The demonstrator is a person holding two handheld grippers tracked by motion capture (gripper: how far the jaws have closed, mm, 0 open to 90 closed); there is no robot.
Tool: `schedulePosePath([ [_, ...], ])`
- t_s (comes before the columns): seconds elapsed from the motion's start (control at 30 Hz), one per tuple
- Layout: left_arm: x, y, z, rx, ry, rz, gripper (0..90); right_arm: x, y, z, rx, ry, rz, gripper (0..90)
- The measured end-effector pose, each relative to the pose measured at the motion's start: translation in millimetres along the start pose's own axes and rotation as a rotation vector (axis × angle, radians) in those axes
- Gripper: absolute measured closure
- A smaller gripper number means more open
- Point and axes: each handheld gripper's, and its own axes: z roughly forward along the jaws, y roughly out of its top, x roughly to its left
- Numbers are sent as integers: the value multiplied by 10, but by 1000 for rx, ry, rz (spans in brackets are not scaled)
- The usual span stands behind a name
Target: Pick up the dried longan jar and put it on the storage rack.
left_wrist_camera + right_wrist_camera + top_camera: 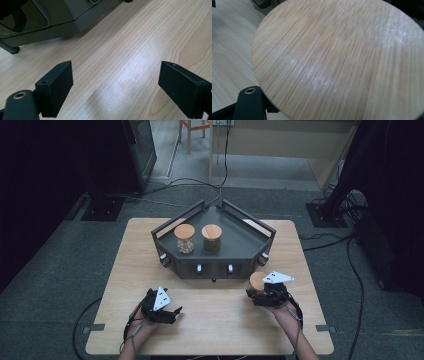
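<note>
Two tools work over a light wooden desk (210,320). The right tool (261,294) sits at the right side of the desk, near the person, and is clamped on a jar with a round wooden lid (257,280); the jar stands just in front of the right corner of a dark angular tray (250,237), close to it but apart. In the right gripper view the lid (342,57) lies right under the camera, its grain running in fine streaks, with pale desk surface showing at the left. The jar's body is hidden by the tool and the hand, so its contents cannot be told.

The left tool (172,312) rests low at the left near part of the desk, well apart from the held jar. Its jaws stand wide with nothing between them; in the left gripper view bare wood (125,65) lies between the two black pads (58,87), and the tray's base (62,25) rises at the far left.

On the tray stand two more lidded jars side by side: one with pale contents (184,239) on the left, one with dark greenish contents (211,238) on the right. Small knobs (199,268) line the tray's near face.
</note>
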Motion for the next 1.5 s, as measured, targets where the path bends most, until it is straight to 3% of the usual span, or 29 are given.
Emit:
schedulePosePath([
  [1.5,6,6,10,5,-5,7,124,-49,434,-119,0,24,-28,254],
])
